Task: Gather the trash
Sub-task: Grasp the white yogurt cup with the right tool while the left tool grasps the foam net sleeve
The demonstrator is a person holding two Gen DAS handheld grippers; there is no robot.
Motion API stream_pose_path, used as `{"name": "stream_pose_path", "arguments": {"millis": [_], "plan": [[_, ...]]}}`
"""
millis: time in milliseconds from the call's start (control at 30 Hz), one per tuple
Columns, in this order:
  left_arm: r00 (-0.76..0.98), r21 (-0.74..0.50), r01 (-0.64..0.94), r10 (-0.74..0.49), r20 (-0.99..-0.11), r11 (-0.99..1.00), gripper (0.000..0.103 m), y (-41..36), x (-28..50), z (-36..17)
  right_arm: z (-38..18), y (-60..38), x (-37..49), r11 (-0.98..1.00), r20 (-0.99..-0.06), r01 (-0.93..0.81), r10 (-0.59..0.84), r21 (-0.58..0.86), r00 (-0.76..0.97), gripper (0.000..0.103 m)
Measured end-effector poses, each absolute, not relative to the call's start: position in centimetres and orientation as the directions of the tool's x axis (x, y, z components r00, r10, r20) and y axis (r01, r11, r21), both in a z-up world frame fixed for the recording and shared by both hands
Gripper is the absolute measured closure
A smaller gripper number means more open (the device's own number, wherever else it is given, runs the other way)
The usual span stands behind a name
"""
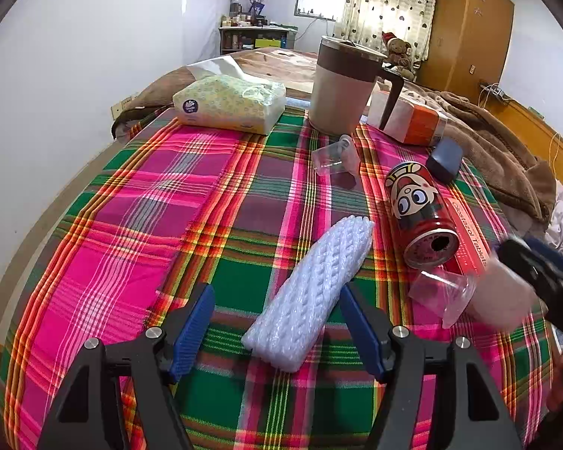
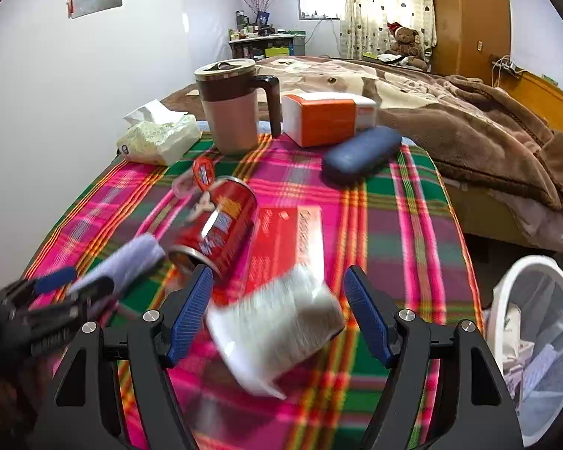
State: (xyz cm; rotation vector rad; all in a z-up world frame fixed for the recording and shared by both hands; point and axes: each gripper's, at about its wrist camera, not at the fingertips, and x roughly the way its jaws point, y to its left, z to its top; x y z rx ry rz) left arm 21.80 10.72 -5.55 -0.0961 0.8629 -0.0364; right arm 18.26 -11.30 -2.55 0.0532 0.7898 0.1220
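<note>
Left gripper: jaws parted, white foam net sleeve lying between them on the plaid worktop, untouched. Right gripper: jaws parted around a blurred white paper cup; contact unclear. Red can lies just beyond. Waste basket off the worktop's right edge.

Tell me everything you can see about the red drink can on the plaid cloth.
The red can lies on its side on the plaid cloth, not upright. It looks like metal, printed with a cartoon face with big eyes. Its silver top, with the drinking hole open, points toward the near edge of the table. It rests partly on a flat red tablet box, and a clear plastic cup lies just in front of its top. Neither gripper touches it.
</note>
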Motion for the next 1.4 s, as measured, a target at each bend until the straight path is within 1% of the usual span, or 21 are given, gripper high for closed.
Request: {"name": "stream_pose_path", "arguments": {"millis": [100,233,367,433,533,700,800,933,1033,1267,1333,1367,1400], "plan": [[0.643,-0.087,0.000,-0.067,-0.763,0.996,0.034,10.5,22.1,-5.7,-2.9,-12.8,17.2,0.991,-0.706,-0.071,0.132,0.116,0.696,0.029],[0.649,-0.079,0.014,-0.069,-0.758,0.997,0.034,10.3,22.4,-5.6,-3.3,-14.3,15.8,0.980,-0.693,-0.089,0.190,0.180,0.695,0.029],[0.647,-0.069,0.021,-0.066,-0.760,0.997,0.034,10.2,22.9,-5.6,-3.1,-14.3,15.0,0.974,-0.676,-0.137,0.223,0.178,0.703,0.029],[0.648,-0.065,0.032,-0.070,-0.758,0.997,0.034,10.0,23.0,-5.6,-3.5,-14.1,15.2,0.970,-0.684,-0.165,0.241,0.176,0.688,0.029],[0.635,-0.069,0.045,-0.082,-0.768,0.997,0.034,9.8,23.3,-5.9,-4.2,-14.2,15.2,0.973,-0.706,-0.154,0.232,0.174,0.669,0.029],[0.622,-0.074,0.039,-0.082,-0.779,0.997,0.034,9.9,23.5,-6.5,-5.4,-14.1,14.3,0.963,-0.717,-0.174,0.270,0.207,0.643,0.029],[0.619,-0.073,0.047,-0.086,-0.780,0.996,0.034,9.8,23.3,-6.6,-5.2,-14.1,13.3,0.954,-0.692,-0.194,0.299,0.228,0.657,0.029],[0.614,-0.068,0.057,-0.089,-0.785,0.996,0.034,9.4,23.4,-6.9,-5.1,-14.0,12.1,0.957,-0.682,-0.199,0.291,0.213,0.670,0.029],[0.618,-0.059,0.057,-0.082,-0.782,0.997,0.034,9.3,23.3,-6.9,-5.2,-13.5,11.1,0.949,-0.678,-0.236,0.314,0.208,0.665,0.029],[0.633,-0.049,0.083,-0.091,-0.769,0.995,0.034,8.8,23.0,-6.6,-5.3,-12.7,9.3,0.952,-0.669,-0.273,0.293,0.138,0.683,0.029],[0.629,-0.065,0.089,-0.107,-0.770,0.994,0.035,8.9,23.1,-6.7,-5.4,-12.7,9.0,0.948,-0.666,-0.285,0.302,0.139,0.682,0.029],[0.627,-0.072,0.091,-0.113,-0.771,0.993,0.037,8.9,23.1,-6.7,-5.4,-12.8,8.8,0.945,-0.665,-0.291,0.314,0.150,0.677,0.029],[0.626,-0.078,0.092,-0.119,-0.771,0.993,0.043,8.9,23.1,-6.7,-5.5,-12.8,8.8,0.945,-0.665,-0.289,0.315,0.153,0.677,0.029]]}}
